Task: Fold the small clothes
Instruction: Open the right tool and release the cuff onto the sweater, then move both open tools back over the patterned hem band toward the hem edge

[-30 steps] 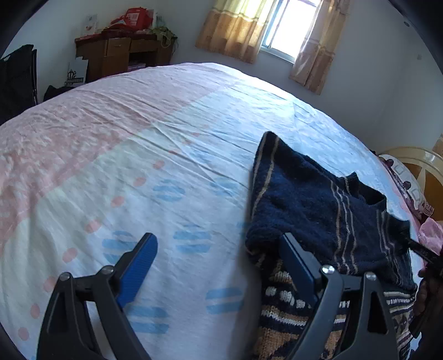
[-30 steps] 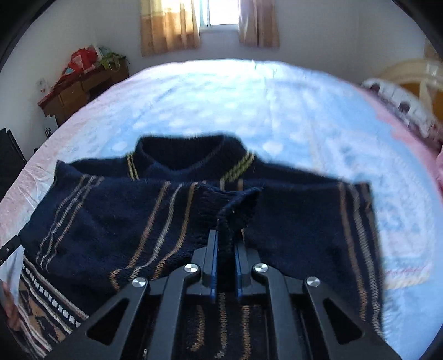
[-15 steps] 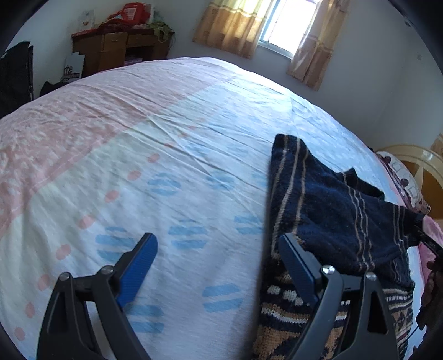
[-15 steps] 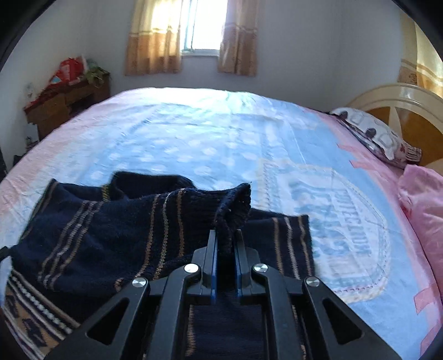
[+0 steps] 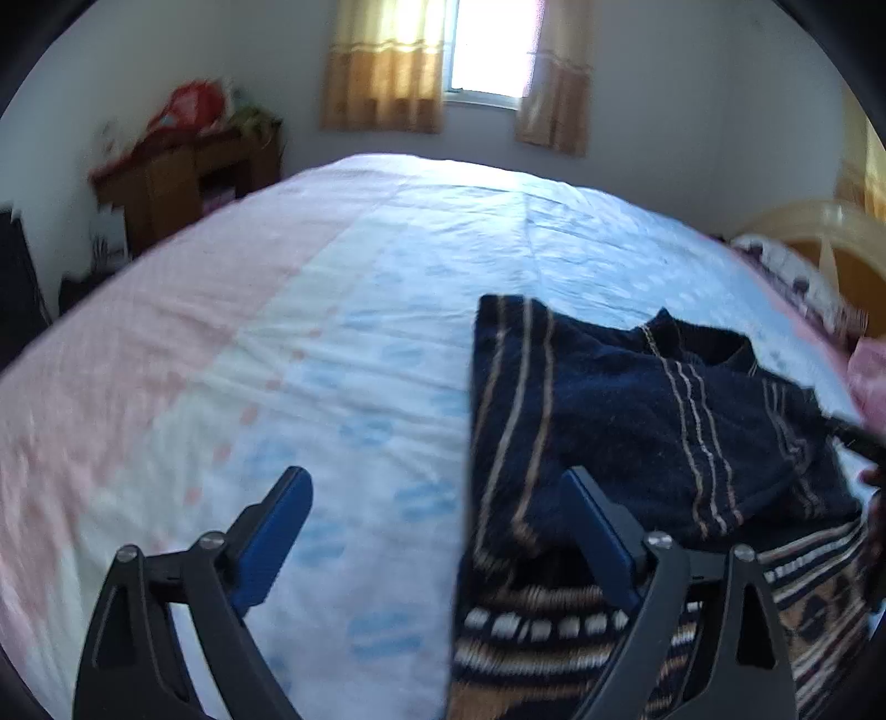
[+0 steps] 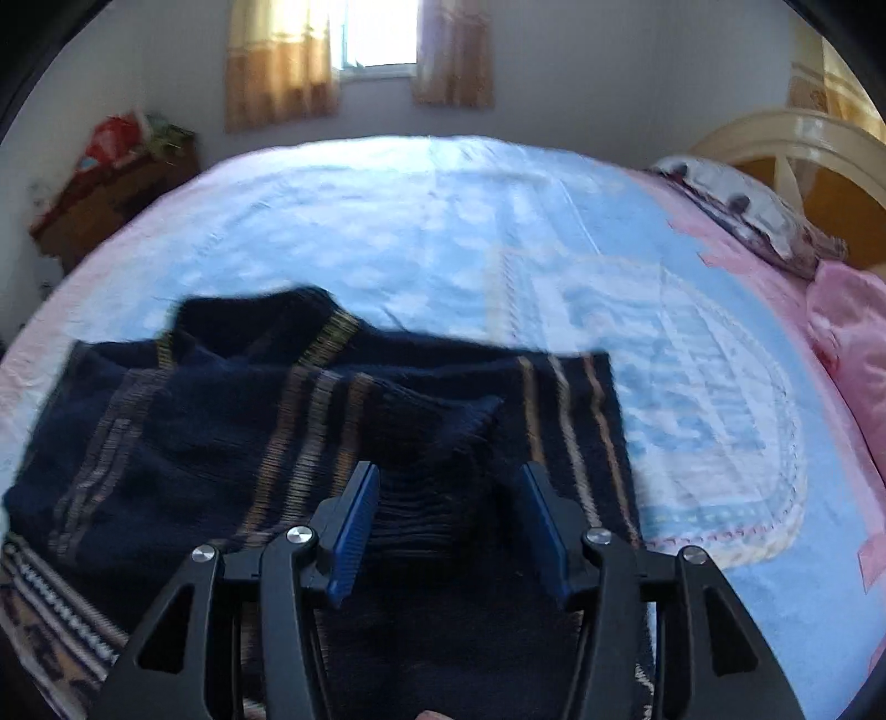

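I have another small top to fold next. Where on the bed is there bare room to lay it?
The widest free patch is left of the sweater, where the left gripper hovers over bare sheet. More lies beyond its collar toward the window. The right is tighter: pillow and pink bedding border it.

The sweater (image 6: 310, 443) lies on the bed (image 6: 443, 232), at its near edge. A pillow (image 6: 742, 210) sits far right by the headboard (image 6: 786, 144); a desk (image 6: 111, 194) stands far left, a window (image 6: 382, 33) behind.
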`<state>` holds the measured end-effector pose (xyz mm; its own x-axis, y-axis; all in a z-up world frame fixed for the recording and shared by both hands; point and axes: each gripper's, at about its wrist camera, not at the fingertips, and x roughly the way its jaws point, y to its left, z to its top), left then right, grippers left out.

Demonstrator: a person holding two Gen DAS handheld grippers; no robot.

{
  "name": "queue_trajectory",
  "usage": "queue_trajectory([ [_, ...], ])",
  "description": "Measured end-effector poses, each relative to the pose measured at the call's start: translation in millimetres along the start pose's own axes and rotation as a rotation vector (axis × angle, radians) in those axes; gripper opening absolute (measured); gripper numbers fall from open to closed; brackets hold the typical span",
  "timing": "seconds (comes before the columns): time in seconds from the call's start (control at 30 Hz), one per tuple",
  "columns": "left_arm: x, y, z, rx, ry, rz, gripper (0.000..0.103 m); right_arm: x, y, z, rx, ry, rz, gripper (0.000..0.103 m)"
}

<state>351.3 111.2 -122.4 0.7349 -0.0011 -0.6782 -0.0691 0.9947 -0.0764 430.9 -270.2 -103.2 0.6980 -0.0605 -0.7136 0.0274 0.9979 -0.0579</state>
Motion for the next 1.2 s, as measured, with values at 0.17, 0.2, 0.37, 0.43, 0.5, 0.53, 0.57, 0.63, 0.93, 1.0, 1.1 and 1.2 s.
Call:
queue_trajectory([
  [0.17,27,-13,-4,0.075,0.112,0.080,0.095,-7,35,0,-0.085,0.004,0.166,0.053],
  [0.2,31,-13,-7,0.088,0.135,0.101,0.095,-3,41,-3,-0.099,0.025,0.186,0.053],
  [0.37,31,-5,-18,0.068,0.133,0.110,0.103,18,56,-26,-0.172,0.097,0.152,0.053],
  [0.43,30,-5,-19,0.071,0.129,0.109,0.103,14,55,-29,-0.172,0.098,0.148,0.053],
  [0.5,29,-5,-21,0.071,0.126,0.106,0.103,12,55,-31,-0.172,0.100,0.147,0.053],
  [0.53,28,-6,-21,0.069,0.124,0.106,0.103,10,53,-32,-0.175,0.100,0.145,0.053],
  [0.57,26,-6,-22,0.068,0.120,0.106,0.103,8,54,-32,-0.175,0.099,0.143,0.053],
  [0.63,24,-7,-24,0.071,0.117,0.105,0.103,2,52,-32,-0.157,0.087,0.141,0.053],
  [0.93,25,-7,-24,0.072,0.119,0.104,0.103,-4,24,-52,-0.101,0.102,0.131,0.053],
  [1.0,25,-5,-24,0.063,0.125,0.095,0.103,-5,20,-53,-0.086,0.114,0.138,0.054],
  [1.1,22,-3,-26,0.050,0.135,0.085,0.103,-11,18,-51,-0.061,0.134,0.122,0.054],
  [1.2,19,-4,-30,0.058,0.141,0.081,0.103,-19,17,-59,-0.076,0.127,0.125,0.054],
])
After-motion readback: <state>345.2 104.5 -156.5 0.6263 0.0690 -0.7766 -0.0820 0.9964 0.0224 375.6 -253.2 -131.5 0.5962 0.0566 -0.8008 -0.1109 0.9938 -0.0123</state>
